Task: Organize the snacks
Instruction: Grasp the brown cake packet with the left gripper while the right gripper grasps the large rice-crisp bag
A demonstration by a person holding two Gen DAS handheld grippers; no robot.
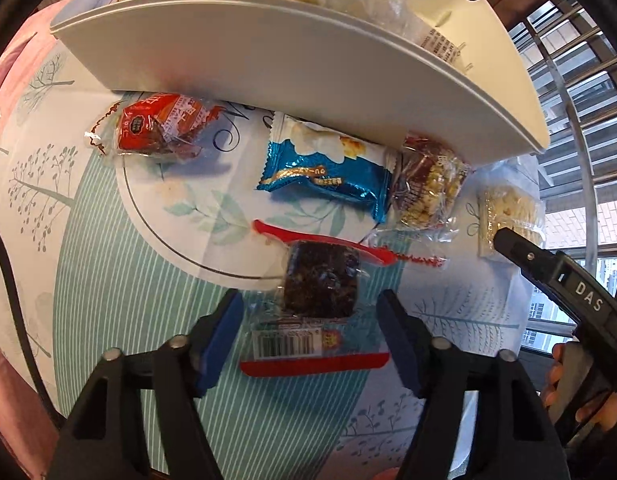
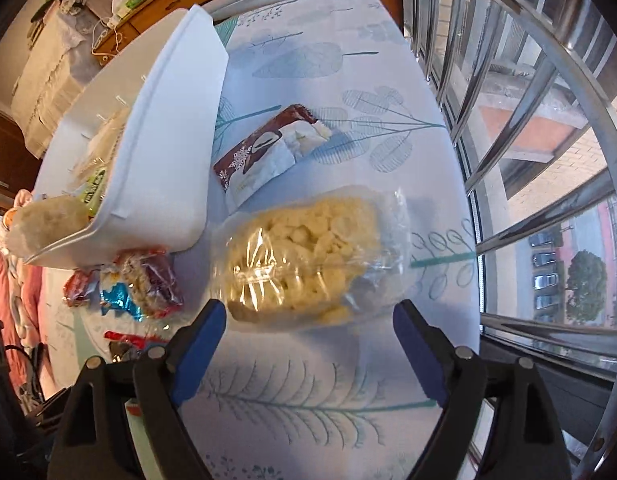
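The left gripper [image 1: 310, 320] hangs over a dark snack bar [image 1: 320, 280] in clear wrap, blue-padded fingers [image 1: 218, 340] apart on either side of it without touching. The right gripper [image 2: 308, 344] points down at a clear bag of pale puffed snacks [image 2: 308, 256], its fingers [image 2: 196, 352] spread wide and clear of the bag.

Both packets lie on a tabletop [image 1: 128, 280] covered in a cloth printed with leaves and teal stripes. A white bin [image 1: 268, 72] holding more snacks stands just behind.

The left wrist view alone shows a red packet [image 1: 160, 124], a blue packet [image 1: 328, 172] and a grain bar [image 1: 424, 188] along the bin's foot. Only the right wrist view shows a brown-and-white wrapper [image 2: 264, 152] beside the bin, barred windows [image 2: 528, 120] at the table's edge, parked cars outside, and cluttered wooden shelves [image 2: 148, 4] behind.
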